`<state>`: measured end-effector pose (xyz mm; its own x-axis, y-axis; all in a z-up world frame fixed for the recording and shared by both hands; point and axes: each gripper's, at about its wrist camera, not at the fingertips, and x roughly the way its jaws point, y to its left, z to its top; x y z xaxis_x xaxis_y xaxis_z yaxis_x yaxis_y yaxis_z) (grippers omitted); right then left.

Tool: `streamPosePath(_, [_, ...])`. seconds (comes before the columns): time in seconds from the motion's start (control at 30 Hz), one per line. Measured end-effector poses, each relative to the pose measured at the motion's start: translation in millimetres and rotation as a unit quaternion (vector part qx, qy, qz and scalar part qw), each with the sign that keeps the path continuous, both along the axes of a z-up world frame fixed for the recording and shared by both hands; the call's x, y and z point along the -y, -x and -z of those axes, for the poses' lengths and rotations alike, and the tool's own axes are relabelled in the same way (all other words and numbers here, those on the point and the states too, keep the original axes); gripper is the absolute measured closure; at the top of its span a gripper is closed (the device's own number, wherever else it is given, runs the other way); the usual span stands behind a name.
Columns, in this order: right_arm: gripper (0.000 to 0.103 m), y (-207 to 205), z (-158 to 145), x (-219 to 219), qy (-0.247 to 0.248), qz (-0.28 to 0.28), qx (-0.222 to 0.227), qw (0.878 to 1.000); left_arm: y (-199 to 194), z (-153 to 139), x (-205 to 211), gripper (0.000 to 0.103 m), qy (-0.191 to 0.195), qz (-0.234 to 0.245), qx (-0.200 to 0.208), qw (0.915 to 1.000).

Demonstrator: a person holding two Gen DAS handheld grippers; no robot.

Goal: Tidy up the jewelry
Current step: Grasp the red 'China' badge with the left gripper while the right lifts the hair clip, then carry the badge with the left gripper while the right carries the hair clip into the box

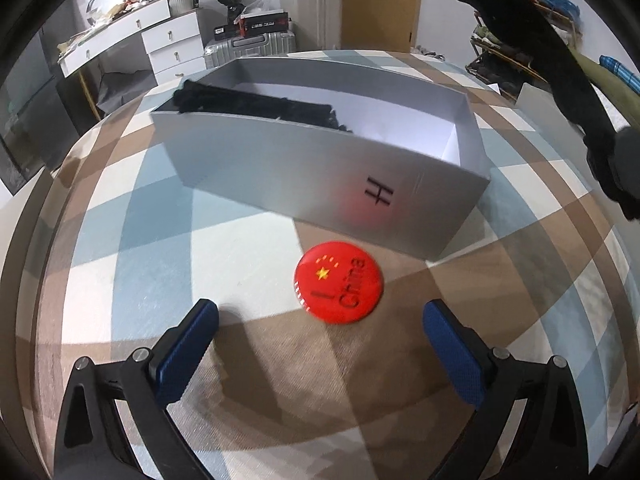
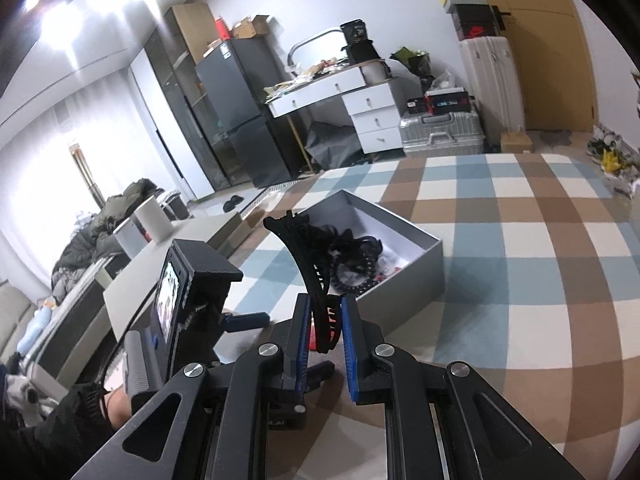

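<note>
A grey open box (image 1: 320,168) marked "H" stands on the checked cloth, with black jewelry (image 1: 256,106) inside. A round red "I China" badge (image 1: 339,282) lies flat in front of it. My left gripper (image 1: 320,312) is open, low over the cloth, the badge just beyond its fingertips. My right gripper (image 2: 324,316) is shut on a curved black hair clip (image 2: 310,264) and holds it in the air short of the box (image 2: 400,276), which holds black beads (image 2: 356,256). The clip also shows at the upper right of the left wrist view (image 1: 532,40).
The checked blue, brown and white cloth (image 1: 132,264) covers the surface. The left gripper's body with its small screen (image 2: 188,300) sits left of my right gripper. A white dresser (image 2: 360,108), suitcases (image 2: 440,132) and a dark fridge (image 2: 236,104) stand beyond.
</note>
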<state>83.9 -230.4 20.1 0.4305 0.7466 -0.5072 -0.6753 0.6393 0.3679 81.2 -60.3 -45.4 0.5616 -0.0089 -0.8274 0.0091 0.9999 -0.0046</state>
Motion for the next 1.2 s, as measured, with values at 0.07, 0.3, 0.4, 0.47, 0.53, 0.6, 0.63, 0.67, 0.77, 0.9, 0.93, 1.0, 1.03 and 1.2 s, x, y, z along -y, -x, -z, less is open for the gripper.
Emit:
streamPosePath(0.07, [0.089,-3,2,3,-0.009,0.0,-0.01,1.0,2,-1,1,0.008,0.0,0.008,0.004,1.0])
streamPosePath(0.3, [0.089,-5,0,8,-0.026,-0.004,-0.016,1.0,-3,-6,-5,0.028,0.0,0.019,0.015,0.9997])
streamPosePath(0.4, [0.089,-6,0,10,-0.028,-0.001,-0.017,0.999,-10,-8,-4,0.054,-0.001,0.018,0.02,0.9996])
streamPosePath(0.47, [0.089,-6,1,10,-0.028,0.0,-0.017,0.999,-10,-10,-2,0.065,-0.003,0.022,0.021,0.9995])
streamPosePath(0.53, [0.089,-7,2,11,-0.028,0.001,-0.019,0.999,-10,-10,0,0.065,-0.009,0.023,0.021,0.9995])
streamPosePath(0.6, [0.089,-7,3,11,-0.026,0.003,-0.019,0.999,-8,-9,0,0.066,-0.013,0.023,0.025,0.9993])
streamPosePath(0.63, [0.089,-8,4,11,-0.025,0.003,-0.02,0.999,-8,-10,0,0.066,-0.012,0.023,0.025,0.9994])
streamPosePath(0.67, [0.089,-9,4,11,-0.025,0.004,-0.02,0.999,-7,-9,-1,0.066,-0.011,0.023,0.026,0.9993])
streamPosePath(0.77, [0.089,-11,6,12,-0.025,0.006,-0.023,0.999,-3,-9,-2,0.066,-0.012,0.022,0.028,0.9993])
streamPosePath(0.9, [0.089,-12,8,12,-0.023,0.009,-0.025,0.999,1,-15,-4,0.066,-0.006,0.02,0.04,0.999])
streamPosePath(0.93, [0.089,-12,9,12,-0.023,0.01,-0.025,0.999,2,-17,-6,0.066,-0.005,0.02,0.044,0.9988])
streamPosePath(1.0, [0.089,-12,10,11,-0.023,0.01,-0.027,0.999,5,-24,-8,0.066,0.002,0.019,0.06,0.998])
streamPosePath(1.03, [0.089,-12,11,10,-0.022,0.01,-0.028,0.999,6,-27,-9,0.066,0.006,0.017,0.068,0.9975])
streamPosePath(1.2, [0.089,-14,15,8,-0.018,0.012,-0.029,0.999,10,-44,-15,0.066,0.024,0.007,0.107,0.994])
